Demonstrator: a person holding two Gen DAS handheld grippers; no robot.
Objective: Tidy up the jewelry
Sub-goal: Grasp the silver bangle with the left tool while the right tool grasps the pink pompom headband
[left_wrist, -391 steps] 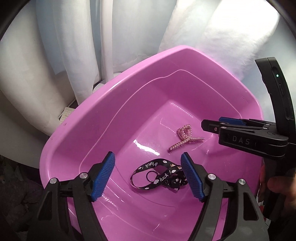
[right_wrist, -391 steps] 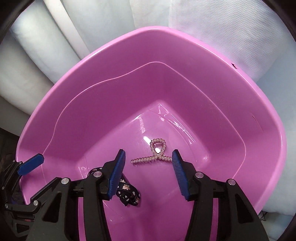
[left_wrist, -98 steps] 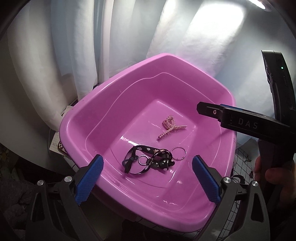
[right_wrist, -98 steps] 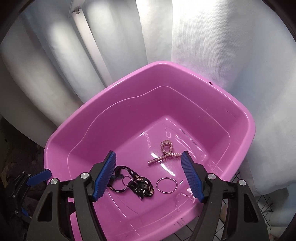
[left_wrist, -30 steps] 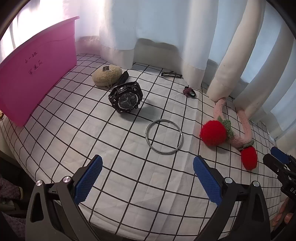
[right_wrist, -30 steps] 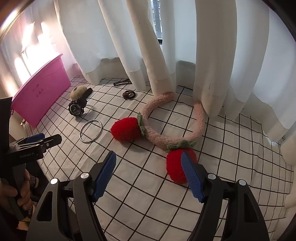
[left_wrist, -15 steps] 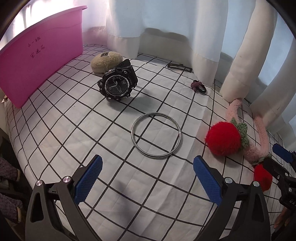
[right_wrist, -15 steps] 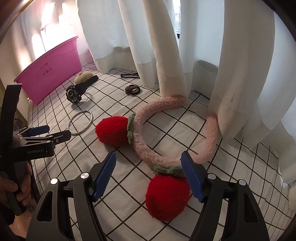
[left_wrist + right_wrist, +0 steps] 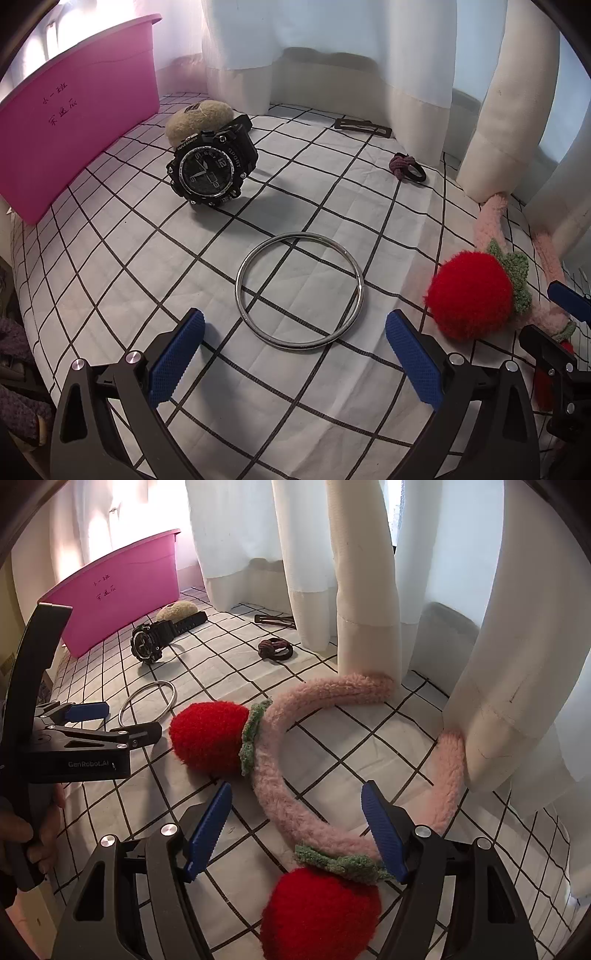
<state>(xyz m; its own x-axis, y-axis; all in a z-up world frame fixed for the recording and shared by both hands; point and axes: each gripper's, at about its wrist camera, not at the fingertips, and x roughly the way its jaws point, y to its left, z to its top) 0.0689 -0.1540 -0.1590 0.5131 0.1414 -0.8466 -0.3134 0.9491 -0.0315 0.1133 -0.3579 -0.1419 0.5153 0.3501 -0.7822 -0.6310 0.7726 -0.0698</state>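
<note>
Left gripper (image 9: 293,345) is spread wide over the bangle (image 9: 299,290), gripping nothing; my right gripper (image 9: 295,825), also spread, straddles the headband (image 9: 295,775) just above its near strawberry. I judge neither pickup has started. Loose on the checked cloth (image 9: 110,258) lie the bangle flat, the watch (image 9: 210,171) propped with its face toward me and strap running away, the hair tie (image 9: 406,168) and the hair clip (image 9: 364,127); all must go to the pink tub (image 9: 74,122) far left.
</note>
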